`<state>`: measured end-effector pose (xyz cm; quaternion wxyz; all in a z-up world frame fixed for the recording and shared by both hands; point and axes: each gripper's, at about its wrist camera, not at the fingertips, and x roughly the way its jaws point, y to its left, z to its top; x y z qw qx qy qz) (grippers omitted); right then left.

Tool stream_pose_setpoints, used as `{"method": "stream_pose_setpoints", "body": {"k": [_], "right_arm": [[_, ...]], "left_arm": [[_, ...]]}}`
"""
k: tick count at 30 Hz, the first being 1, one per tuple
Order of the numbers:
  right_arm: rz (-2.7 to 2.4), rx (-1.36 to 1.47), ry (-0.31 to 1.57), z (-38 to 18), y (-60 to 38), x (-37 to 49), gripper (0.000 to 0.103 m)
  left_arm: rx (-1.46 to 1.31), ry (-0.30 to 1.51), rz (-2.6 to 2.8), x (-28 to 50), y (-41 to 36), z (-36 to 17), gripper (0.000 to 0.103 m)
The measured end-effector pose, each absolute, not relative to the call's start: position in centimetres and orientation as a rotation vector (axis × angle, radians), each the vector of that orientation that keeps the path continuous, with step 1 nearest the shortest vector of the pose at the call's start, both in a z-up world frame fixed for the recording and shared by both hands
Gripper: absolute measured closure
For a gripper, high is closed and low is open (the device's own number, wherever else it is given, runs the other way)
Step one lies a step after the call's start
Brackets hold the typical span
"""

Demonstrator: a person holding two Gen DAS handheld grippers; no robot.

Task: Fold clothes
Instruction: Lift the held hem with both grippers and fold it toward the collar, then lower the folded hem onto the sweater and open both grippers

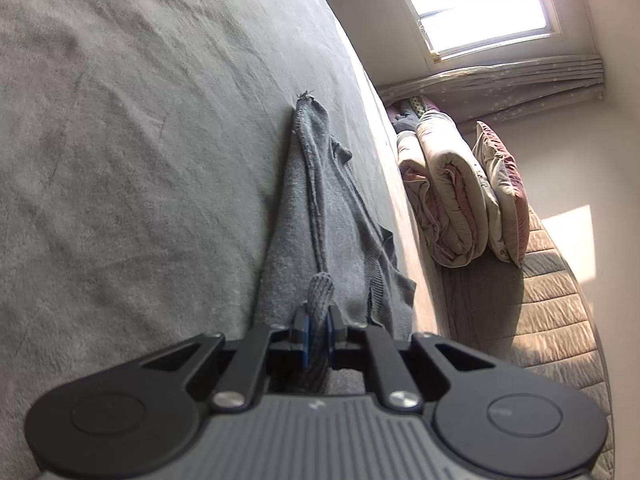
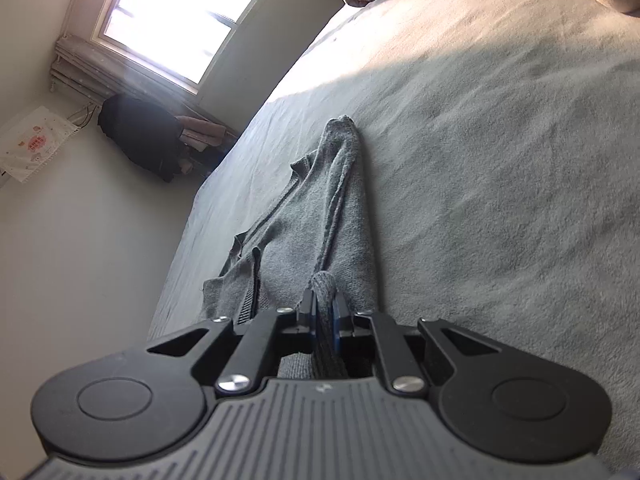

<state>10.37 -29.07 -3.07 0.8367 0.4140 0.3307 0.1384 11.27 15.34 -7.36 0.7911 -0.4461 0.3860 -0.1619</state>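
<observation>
Grey knitwear, a sweater (image 1: 320, 216), lies stretched along a bed (image 1: 120, 140) covered in a grey-green blanket, close to the bed's edge. The left gripper (image 1: 318, 326) is clamped on a ribbed edge of the sweater, the fabric bunched up between its blue pads, with the rest of the garment trailing away from it in a long narrowing shape with folds and seams showing. In the right wrist view the right gripper (image 2: 325, 312) likewise pinches a ribbed edge of the sweater (image 2: 320, 208), and the cloth runs away from it toward a rounded far end resting on the blanket. Beyond the bed's edge, the left view shows rolled quilts (image 1: 444, 200) and a pillow (image 1: 504, 192) on a mattress beneath a bright window (image 1: 476, 4). The right view shows a dark bag (image 2: 140, 136) by the wall.
</observation>
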Motion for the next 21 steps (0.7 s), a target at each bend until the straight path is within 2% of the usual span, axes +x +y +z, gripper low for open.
{"method": "stream_pose_setpoints", "body": {"k": [3,5,7,9,12,14,15,16,21], "right_arm": [[0.264,0.807,0.705,-2.7,-28.3,10.3,0.092],[0.250,0.728,0.698,-1.4,-27.6,10.0,0.088],[0.234,0.650,0.683,-0.1,-27.0,9.5,0.085],[0.235,0.603,0.672,1.2,-27.0,8.6,0.085],[0.251,0.556,0.669,2.7,-26.9,7.2,0.085],[0.264,0.520,0.675,3.7,-26.6,6.3,0.078],[0.268,0.503,0.676,3.9,-26.6,5.8,0.070],[0.277,0.481,0.683,4.0,-26.2,5.8,0.068],[0.337,0.342,0.731,3.5,-23.8,3.5,0.068]], "left_arm": [[-0.848,0.821,-0.317,11.3,14.3,-6.1,0.092],[-0.770,0.814,-0.298,11.3,13.8,-4.9,0.086],[-0.721,0.795,-0.284,10.9,13.8,-3.8,0.072],[-0.677,0.772,-0.280,10.1,13.8,-2.6,0.067],[-0.581,0.781,-0.284,8.8,13.4,-1.1,0.066],[-0.512,0.790,-0.295,7.9,12.9,-0.3,0.066],[-0.481,0.794,-0.310,7.3,12.5,0.1,0.066],[-0.460,0.797,-0.328,6.8,12.2,0.4,0.066],[-0.406,0.799,-0.409,3.6,10.7,0.6,0.066]]}}
